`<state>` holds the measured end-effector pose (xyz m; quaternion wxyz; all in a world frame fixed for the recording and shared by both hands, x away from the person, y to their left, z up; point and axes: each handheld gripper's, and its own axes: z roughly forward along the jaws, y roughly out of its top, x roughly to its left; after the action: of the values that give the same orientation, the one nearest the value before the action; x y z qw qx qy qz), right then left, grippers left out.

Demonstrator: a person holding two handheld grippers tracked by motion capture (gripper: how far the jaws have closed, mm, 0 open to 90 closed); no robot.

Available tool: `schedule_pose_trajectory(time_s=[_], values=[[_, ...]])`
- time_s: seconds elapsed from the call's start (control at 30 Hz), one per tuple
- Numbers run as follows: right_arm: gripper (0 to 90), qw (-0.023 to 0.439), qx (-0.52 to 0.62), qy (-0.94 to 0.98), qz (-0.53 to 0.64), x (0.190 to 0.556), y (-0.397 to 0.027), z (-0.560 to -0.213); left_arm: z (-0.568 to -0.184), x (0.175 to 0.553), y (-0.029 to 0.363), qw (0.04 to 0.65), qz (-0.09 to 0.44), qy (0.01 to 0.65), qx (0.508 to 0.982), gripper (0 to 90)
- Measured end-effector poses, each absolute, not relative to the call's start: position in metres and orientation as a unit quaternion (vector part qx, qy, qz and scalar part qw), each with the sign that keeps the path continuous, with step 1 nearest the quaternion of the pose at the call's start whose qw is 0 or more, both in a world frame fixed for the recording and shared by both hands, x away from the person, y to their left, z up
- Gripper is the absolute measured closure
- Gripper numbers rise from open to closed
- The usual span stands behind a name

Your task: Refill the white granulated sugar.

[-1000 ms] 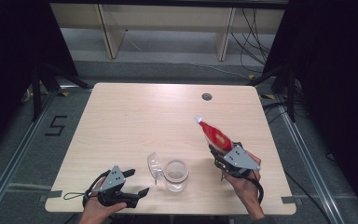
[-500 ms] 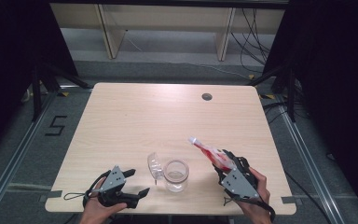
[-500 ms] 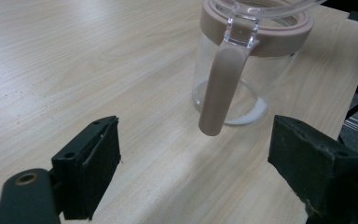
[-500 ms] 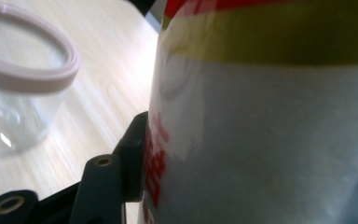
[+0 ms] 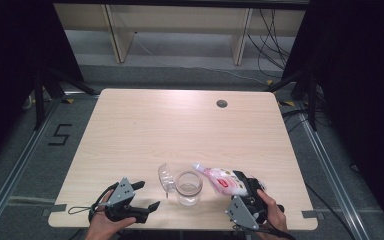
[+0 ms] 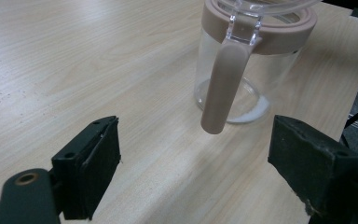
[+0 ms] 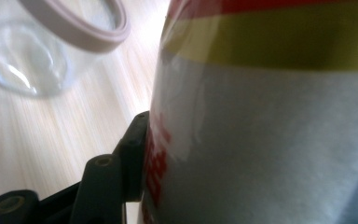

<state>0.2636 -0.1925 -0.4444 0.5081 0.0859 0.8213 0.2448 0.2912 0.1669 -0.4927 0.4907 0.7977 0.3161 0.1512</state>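
At the near edge of a light wooden table [image 5: 145, 125], a person works 2 hand-held grippers around a clear glass jar [image 5: 188, 188] with a beige rim. The right gripper [image 5: 240, 192] clamps a soft white pouch with red and yellow print [image 5: 223, 181], tipped over toward the person's left so its narrow end [image 5: 198, 167] hangs at the jar's mouth. In the right gripper view the pouch [image 7: 270, 116] presses against the black jaw at the lower left, and the jar's beige rim [image 7: 86, 32] shows at the upper left.

The left gripper [image 5: 147, 195] rests low on the table to the left of the jar, its jaws spread wide with nothing between them. In the left gripper view those 2 black jaws frame the jar [image 6: 249, 60], which stands apart from them; its beige handle [image 6: 223, 84] hangs down the near side, and a thin layer of white powder [image 6: 251, 112] lies in its bottom.

The jar's clear hinged lid [image 5: 165, 176] stands flipped open on its left side. A dark round grommet hole [image 5: 222, 104] sits near the table's far edge, well apart from the work. The person's hands [image 5: 272, 215] enter from the bottom of the high view.
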Motion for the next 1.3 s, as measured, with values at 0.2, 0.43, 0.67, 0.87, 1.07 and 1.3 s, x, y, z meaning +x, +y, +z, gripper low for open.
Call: schedule_pose_trajectory(time_s=[0.2, 0.43, 0.67, 0.87, 1.07, 1.3], values=[[48.8, 0.547, 0.007, 0.817, 0.181, 0.26, -0.185, -0.44, -0.494, 0.292, 0.168, 0.493, 0.15, 0.321, 0.795, 16.1], [48.9, 0.546, 0.006, 0.821, 0.165, 0.258, -0.182, -0.445, -0.493, 0.292, 0.168, 0.492, 0.15, 0.32, 0.795, 16.1], [49.0, 0.565, -0.045, 0.817, 0.105, 0.256, -0.177, -0.447, -0.493, 0.294, 0.169, 0.489, 0.156, 0.305, 0.802, 16.1], [49.1, 0.573, -0.077, 0.812, 0.077, 0.256, -0.172, -0.448, -0.494, 0.294, 0.169, 0.488, 0.155, 0.306, 0.802, 16.1], [49.2, 0.584, -0.125, 0.801, 0.038, 0.256, -0.168, -0.445, -0.494, 0.293, 0.168, 0.485, 0.157, 0.311, 0.802, 16.1], [49.4, 0.599, -0.158, 0.785, 0.022, 0.257, -0.166, -0.448, -0.495, 0.295, 0.17, 0.483, 0.157, 0.312, 0.803, 16.1]])
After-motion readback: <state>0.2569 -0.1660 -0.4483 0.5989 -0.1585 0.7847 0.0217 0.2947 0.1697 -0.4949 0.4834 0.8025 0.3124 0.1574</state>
